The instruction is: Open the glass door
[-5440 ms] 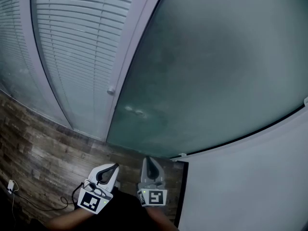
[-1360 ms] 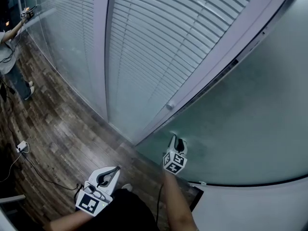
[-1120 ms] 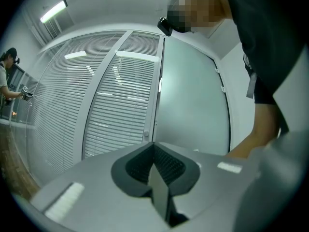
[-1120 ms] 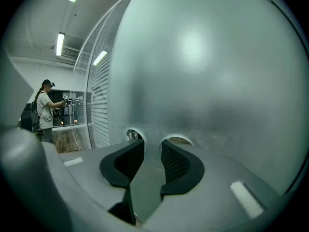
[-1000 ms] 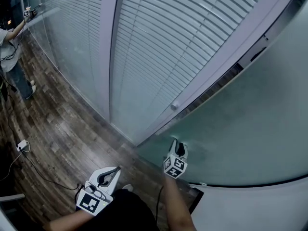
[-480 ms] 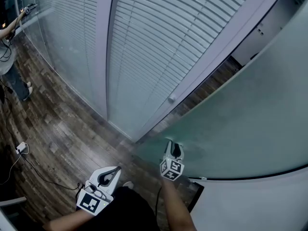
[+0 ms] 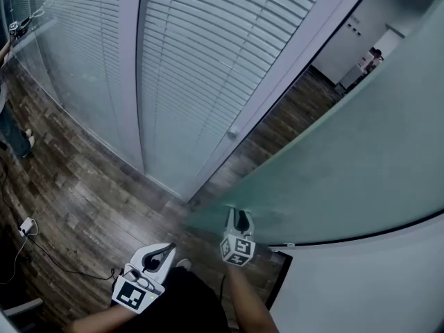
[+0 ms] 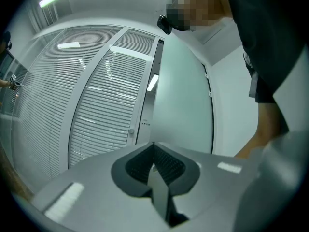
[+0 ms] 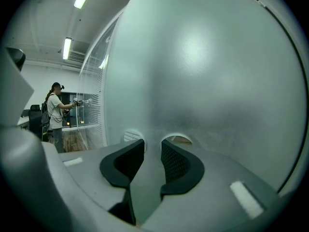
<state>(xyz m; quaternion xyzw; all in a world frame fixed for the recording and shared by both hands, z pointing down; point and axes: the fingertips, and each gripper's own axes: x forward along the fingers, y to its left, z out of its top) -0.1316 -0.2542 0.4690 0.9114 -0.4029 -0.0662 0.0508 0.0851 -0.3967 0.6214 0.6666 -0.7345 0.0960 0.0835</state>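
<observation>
**Head view:** The door [image 7: 361, 158] stands ajar at right. Its free edge is clear of the frame [image 7: 277, 75], and floor [image 7: 291, 127] shows in the gap. The right gripper [image 7: 238, 219] is low against the glass face, but contact cannot be confirmed from here. The left gripper [image 7: 164, 250] hangs over the floor, well apart from the door. Blinds [image 7: 201, 47] fill the panels at left. Neither gripper's finger state can be read in this view.

**Left gripper view:** The fingers [image 8: 166, 166] are pressed together with nothing between them. This view alone shows the door upright, beyond the blinds.

**Right gripper view:** The fingers [image 9: 176, 161] are spread and pinch nothing. Frosted glass fills the field, with the tips just below two round clear patches [image 9: 177, 139] that no other view shows. A person [image 9: 55, 112] stands at far left.
</observation>
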